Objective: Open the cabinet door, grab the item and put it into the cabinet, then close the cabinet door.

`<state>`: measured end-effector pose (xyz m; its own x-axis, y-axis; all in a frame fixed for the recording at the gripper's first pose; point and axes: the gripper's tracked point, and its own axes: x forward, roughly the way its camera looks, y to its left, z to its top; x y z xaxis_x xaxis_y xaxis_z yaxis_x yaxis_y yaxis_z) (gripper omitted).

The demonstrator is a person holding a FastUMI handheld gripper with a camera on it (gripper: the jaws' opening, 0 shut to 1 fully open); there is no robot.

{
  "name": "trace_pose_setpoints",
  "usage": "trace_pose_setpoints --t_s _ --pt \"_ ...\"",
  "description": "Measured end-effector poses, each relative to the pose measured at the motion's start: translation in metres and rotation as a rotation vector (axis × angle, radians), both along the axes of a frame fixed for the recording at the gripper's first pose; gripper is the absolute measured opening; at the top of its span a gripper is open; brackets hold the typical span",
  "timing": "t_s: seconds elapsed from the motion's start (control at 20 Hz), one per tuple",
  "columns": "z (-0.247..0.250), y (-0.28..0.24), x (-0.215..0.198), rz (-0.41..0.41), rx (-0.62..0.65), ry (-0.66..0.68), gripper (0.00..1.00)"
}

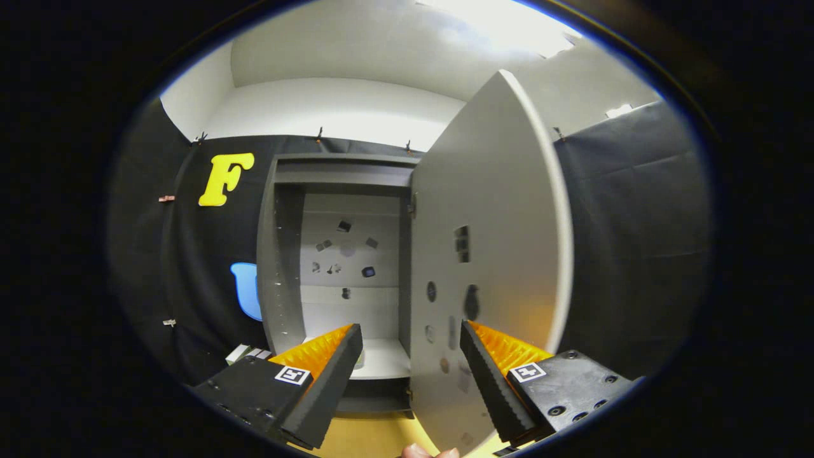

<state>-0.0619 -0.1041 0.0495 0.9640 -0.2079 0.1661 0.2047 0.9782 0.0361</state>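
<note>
The grey cabinet (280,254) stands ahead against the black cloth wall. Its door (502,203) is swung wide open to the right, with the inner face towards me. Small dark marks dot the back panel and the inside of the door. My gripper (410,327) is open with nothing between its fingers, which frame the cabinet's pale bottom shelf (385,359) and the door's hinge edge. A small pale object (360,360) sits on the shelf just behind the left fingertip, mostly hidden by it. I cannot tell what it is.
A small white box (245,353) lies beside the cabinet's left foot. The cabinet stands on a yellowish wooden surface (375,439). A person's fingertip (429,452) shows below the door's lower edge. Black cloth closes off both sides.
</note>
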Motion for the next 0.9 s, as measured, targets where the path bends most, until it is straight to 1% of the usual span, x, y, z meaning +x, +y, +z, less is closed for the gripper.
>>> trace_pose_setpoints --t_s 0.25,0.35,0.45,0.6,0.75,0.8,0.9 --pt "0.009 -0.041 -0.053 -0.077 -0.011 -0.056 0.98" --pt "0.008 -0.064 -0.069 -0.133 -0.022 -0.074 0.98" --pt "0.005 -0.093 -0.079 -0.214 -0.05 -0.081 0.98" --pt "-0.005 -0.136 -0.086 -0.33 -0.051 -0.041 0.98" --pt "-0.019 -0.183 -0.082 -0.449 -0.057 0.004 0.98" --pt "-0.026 -0.192 -0.077 -0.468 -0.06 0.025 0.98" --pt "-0.034 -0.199 -0.061 -0.474 -0.064 0.052 0.98"
